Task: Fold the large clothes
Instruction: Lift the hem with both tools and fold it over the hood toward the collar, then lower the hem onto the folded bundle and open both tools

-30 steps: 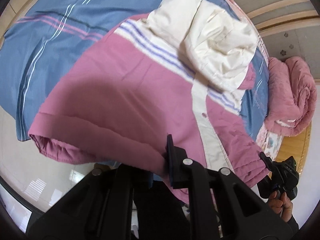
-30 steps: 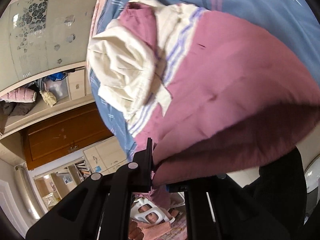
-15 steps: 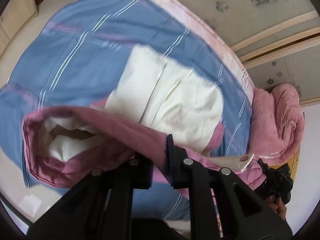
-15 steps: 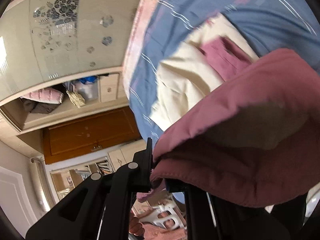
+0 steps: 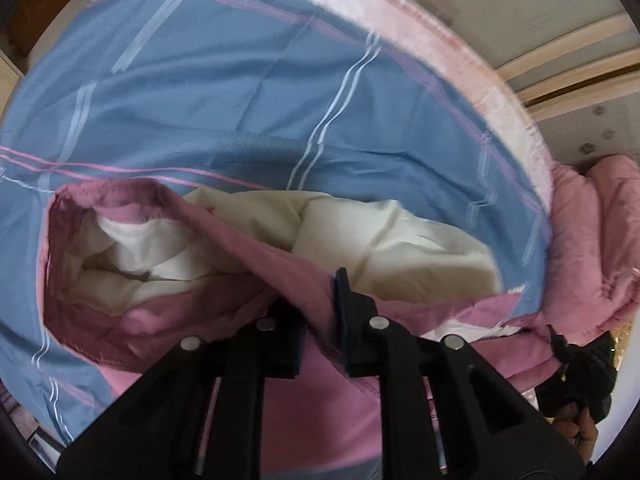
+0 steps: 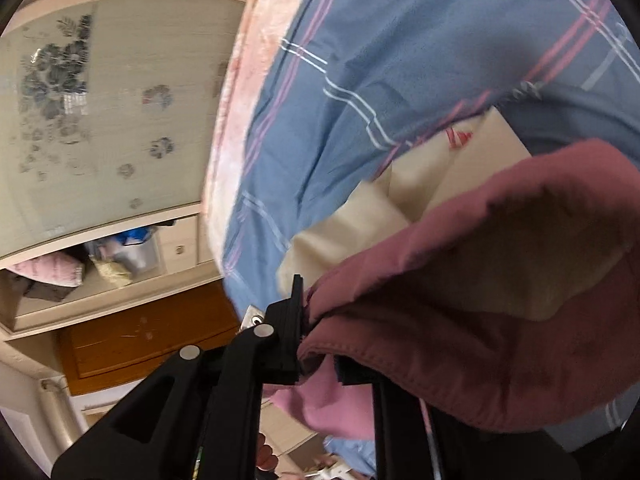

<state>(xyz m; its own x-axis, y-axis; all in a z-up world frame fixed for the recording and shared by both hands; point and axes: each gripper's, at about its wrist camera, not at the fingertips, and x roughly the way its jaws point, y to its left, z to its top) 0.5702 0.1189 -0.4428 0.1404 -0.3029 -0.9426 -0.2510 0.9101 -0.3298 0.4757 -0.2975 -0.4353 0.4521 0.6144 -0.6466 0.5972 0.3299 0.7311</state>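
A large pink jacket point(image 5: 224, 240) with a cream hood and upper part point(image 5: 400, 248) lies on a blue plaid bedsheet point(image 5: 224, 92). My left gripper point(image 5: 320, 312) is shut on the pink hem and holds it lifted over the cream part. My right gripper point(image 6: 316, 328) is shut on the other end of the pink hem point(image 6: 460, 280), with the cream part point(image 6: 400, 196) beyond it. The right gripper also shows at the far right of the left wrist view point(image 5: 560, 352), still holding the fabric.
A rolled pink quilt point(image 5: 592, 248) lies at the bed's right end. A pale pink bed edge point(image 6: 240, 92) borders the sheet. Beyond it stand a floral glass wardrobe door point(image 6: 100, 112), a cluttered shelf point(image 6: 80, 276) and a brown wooden cabinet point(image 6: 140, 340).
Both grippers have lifted the pink hem and carried it forward over the cream upper part, folding the jacket's lower half onto it. Much more bare blue sheet shows now.
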